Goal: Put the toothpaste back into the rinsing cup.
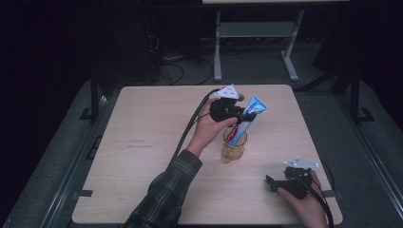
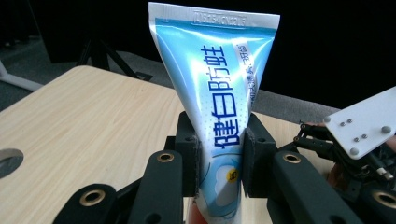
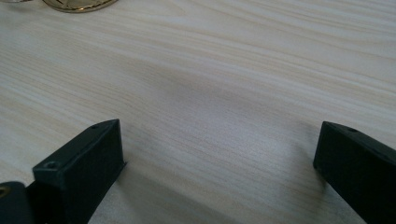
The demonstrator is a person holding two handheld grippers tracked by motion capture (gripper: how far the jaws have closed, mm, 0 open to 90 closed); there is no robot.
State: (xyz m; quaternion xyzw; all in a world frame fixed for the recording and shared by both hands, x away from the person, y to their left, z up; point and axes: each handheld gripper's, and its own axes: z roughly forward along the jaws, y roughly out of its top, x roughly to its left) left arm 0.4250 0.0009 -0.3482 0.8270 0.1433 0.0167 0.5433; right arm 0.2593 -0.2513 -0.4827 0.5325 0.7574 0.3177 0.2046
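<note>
While the worktop lies bare along its left edge and left corners, the work sits right of its middle. A person's left forearm, in a plaid sleeve, reaches in from the near edge and slants up toward the centre. That hand carries the left gripper, held above the worktop a little behind its middle, with a cable trailing back along the arm. Its jaws are clamped on a blue and white toothpaste tube; in the left gripper view the two black pads press the tube from either side at its lower half, and the flat crimped end stands uppermost. In the high view the tube leans, crimped end up and to the right, and its lower end dips into the mouth of a clear glass that stands upright on the worktop just right of centre. Whether the tube touches the bottom of the glass cannot be told.

Farther right, near the near right corner, the right gripper rests low over the worktop in the person's right hand, pointing left. Its jaws stand wide apart with nothing but bare wood between them, as the right gripper view shows, where the base of the glass appears at the top edge.
</note>
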